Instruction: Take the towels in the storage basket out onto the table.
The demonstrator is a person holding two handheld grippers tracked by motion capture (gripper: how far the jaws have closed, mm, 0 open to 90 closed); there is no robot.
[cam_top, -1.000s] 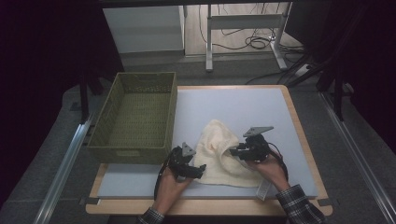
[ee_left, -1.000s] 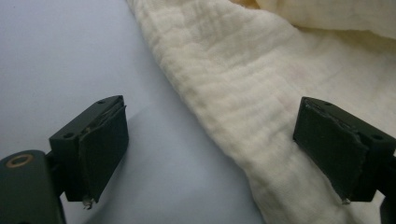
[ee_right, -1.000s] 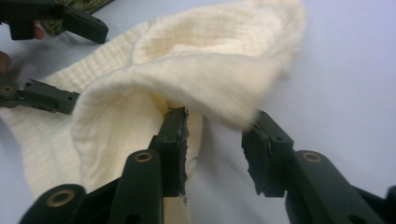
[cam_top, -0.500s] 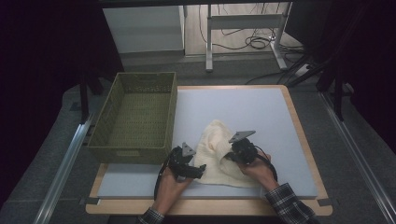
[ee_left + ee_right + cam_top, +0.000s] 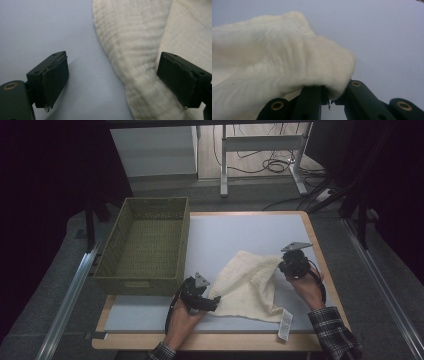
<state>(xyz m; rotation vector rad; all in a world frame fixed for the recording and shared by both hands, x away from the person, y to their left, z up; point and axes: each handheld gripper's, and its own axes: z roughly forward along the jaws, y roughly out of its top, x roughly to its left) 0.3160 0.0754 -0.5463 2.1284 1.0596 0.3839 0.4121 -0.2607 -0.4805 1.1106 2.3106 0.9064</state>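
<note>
At lower centre of the high view, your cream cloth [image 5: 250, 287] lies partly spread on the blue mat [image 5: 235, 232], right of the woven basket [image 5: 145, 245]. Your right gripper [image 5: 286, 266] has just closed and is clamped on the cloth's corner. Your left gripper [image 5: 212, 301] stands with jaws apart at the opposite edge. Judged step: spreading. Next, close the left on its edge before drawing the cloth flat.

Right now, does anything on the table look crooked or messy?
Yes. The cream cloth lies askew and rumpled on the mat, one corner pinched in the right gripper, and its white tag sticks out by the front edge.
</note>
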